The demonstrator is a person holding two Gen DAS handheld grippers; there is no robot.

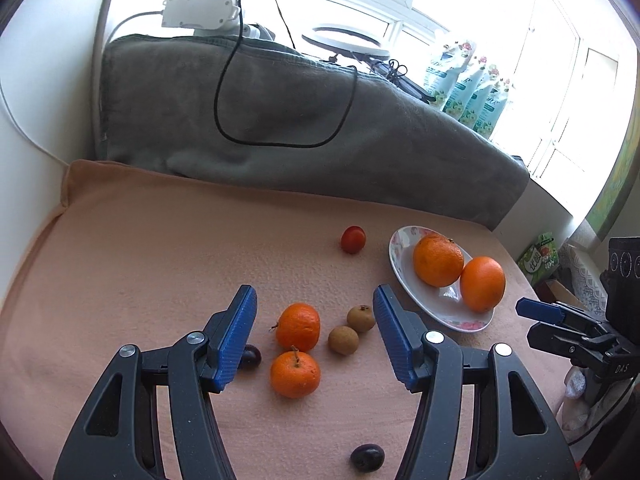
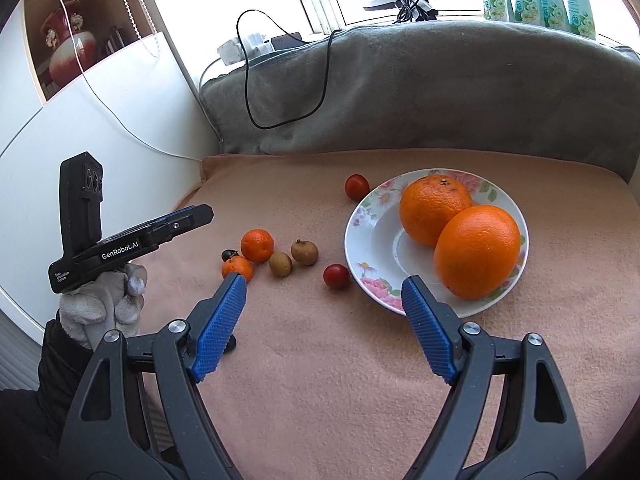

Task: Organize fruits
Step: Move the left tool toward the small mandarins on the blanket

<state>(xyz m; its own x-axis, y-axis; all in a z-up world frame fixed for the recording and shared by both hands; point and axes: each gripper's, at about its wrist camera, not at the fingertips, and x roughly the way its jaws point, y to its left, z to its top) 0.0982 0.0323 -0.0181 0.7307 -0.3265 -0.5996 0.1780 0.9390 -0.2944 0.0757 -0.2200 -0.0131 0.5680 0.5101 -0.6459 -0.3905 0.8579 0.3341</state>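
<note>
A floral plate (image 2: 372,236) (image 1: 404,272) holds two big oranges (image 2: 434,208) (image 2: 476,252). On the peach cloth lie two mandarins (image 1: 298,326) (image 1: 295,374), two brown longans (image 1: 343,340) (image 1: 361,318), two cherry tomatoes (image 2: 357,186) (image 2: 336,276) and dark grapes (image 1: 367,457) (image 1: 251,356). My left gripper (image 1: 314,300) is open and empty above the mandarins and longans. My right gripper (image 2: 323,286) is open and empty just in front of the nearer tomato, at the plate's near left rim. Each gripper shows in the other's view (image 2: 192,214) (image 1: 536,310).
A grey blanket (image 1: 280,120) with a black cable loop rises behind the cloth. A ring light (image 1: 346,40) and green-white pouches (image 1: 468,80) stand on the windowsill. A white wall (image 2: 100,140) is at the left; the cloth's edge drops off at the right.
</note>
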